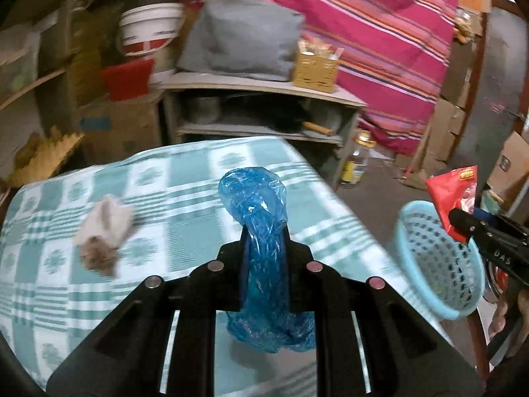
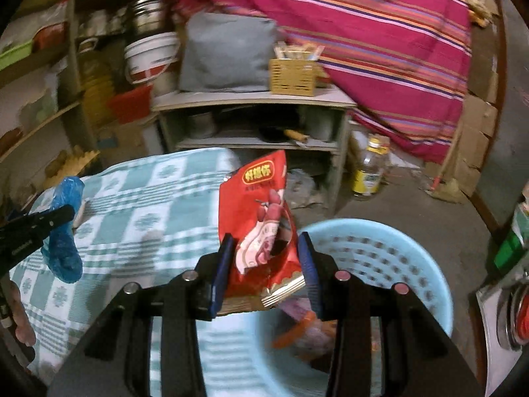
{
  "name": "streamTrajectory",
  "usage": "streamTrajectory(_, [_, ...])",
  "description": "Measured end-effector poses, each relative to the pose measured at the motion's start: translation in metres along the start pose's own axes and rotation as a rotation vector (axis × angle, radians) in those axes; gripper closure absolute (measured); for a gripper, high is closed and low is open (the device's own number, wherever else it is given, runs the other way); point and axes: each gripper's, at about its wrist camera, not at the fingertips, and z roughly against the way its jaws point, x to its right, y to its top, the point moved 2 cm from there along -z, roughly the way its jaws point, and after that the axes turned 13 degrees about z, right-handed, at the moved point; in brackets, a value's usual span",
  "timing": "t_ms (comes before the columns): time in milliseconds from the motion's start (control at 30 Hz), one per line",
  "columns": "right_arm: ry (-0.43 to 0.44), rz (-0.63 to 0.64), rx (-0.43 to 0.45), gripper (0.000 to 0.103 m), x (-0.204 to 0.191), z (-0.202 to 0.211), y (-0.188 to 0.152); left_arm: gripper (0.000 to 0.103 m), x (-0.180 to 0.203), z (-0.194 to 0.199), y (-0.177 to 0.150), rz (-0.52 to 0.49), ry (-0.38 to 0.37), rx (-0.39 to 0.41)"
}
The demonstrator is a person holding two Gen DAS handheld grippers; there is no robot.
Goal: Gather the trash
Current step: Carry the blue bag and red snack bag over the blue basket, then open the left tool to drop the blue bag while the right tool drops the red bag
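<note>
A crumpled blue plastic bag [image 1: 261,231] and a red snack wrapper [image 2: 261,231] are held above the light-blue perforated basket [image 2: 413,264].

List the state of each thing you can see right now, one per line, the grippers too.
Left gripper: shut on the crumpled blue plastic bag, held above the table.
Right gripper: shut on the red snack wrapper.
Light blue perforated plastic basket: upright, some trash inside.
Crumpled white tissue: lying on the green checked tablecloth.
</note>
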Motion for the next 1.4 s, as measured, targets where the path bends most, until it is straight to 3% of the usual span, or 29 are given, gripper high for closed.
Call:
streamTrajectory(167, [-0.042, -0.066, -0.013, 0.063, 0.054, 0.009, -0.020, 0.089, 0.072, -0.009, -0.015, -0.089, -0.059, -0.010])
streamTrajectory(367, [-0.058, -0.144, -0.031, 0.063, 0.101, 0.012, -0.039, 0.089, 0.136, -0.026, -0.032, -0.125, -0.124, -0.041])
streamTrajectory(600, [-0.065, -0.172, -0.042, 0.063, 0.117, 0.006, -0.050, 0.089, 0.184, -0.045, -0.044, -0.142, -0.160, -0.072])
streamTrajectory(900, [-0.076, -0.195, -0.047, 0.063, 0.128, 0.005, -0.054, 0.088, 0.207, -0.062, -0.046, -0.157, -0.151, -0.084])
streamTrajectory(967, [-0.079, -0.195, -0.049, 0.063, 0.128, 0.005, -0.054, 0.083, 0.208, -0.063, -0.046, -0.156, -0.153, -0.087])
streamTrajectory(1033, [-0.078, -0.199, -0.050, 0.063, 0.128, 0.004, -0.053, 0.066, 0.210, -0.063, -0.044, -0.151, -0.155, -0.086])
streamTrajectory(1100, [-0.078, -0.197, -0.052, 0.063, 0.129, 0.004, -0.053, 0.057, 0.210, -0.061, -0.042, -0.140, -0.158, -0.077])
streamTrajectory(1200, [-0.075, -0.192, -0.061, 0.063, 0.127, 0.002, -0.053, 0.050, 0.207, -0.055, -0.039, -0.132, -0.160, -0.066])
streamTrajectory(1300, [-0.074, -0.183, -0.067, 0.063, 0.125, 0.000, -0.052, 0.031, 0.194, -0.047, -0.033, -0.124, -0.140, -0.037])
streamTrajectory(1400, [-0.067, -0.178, -0.075, 0.060, 0.120, -0.004, -0.050, 0.020, 0.177, -0.040, -0.026, -0.109, -0.125, -0.018])
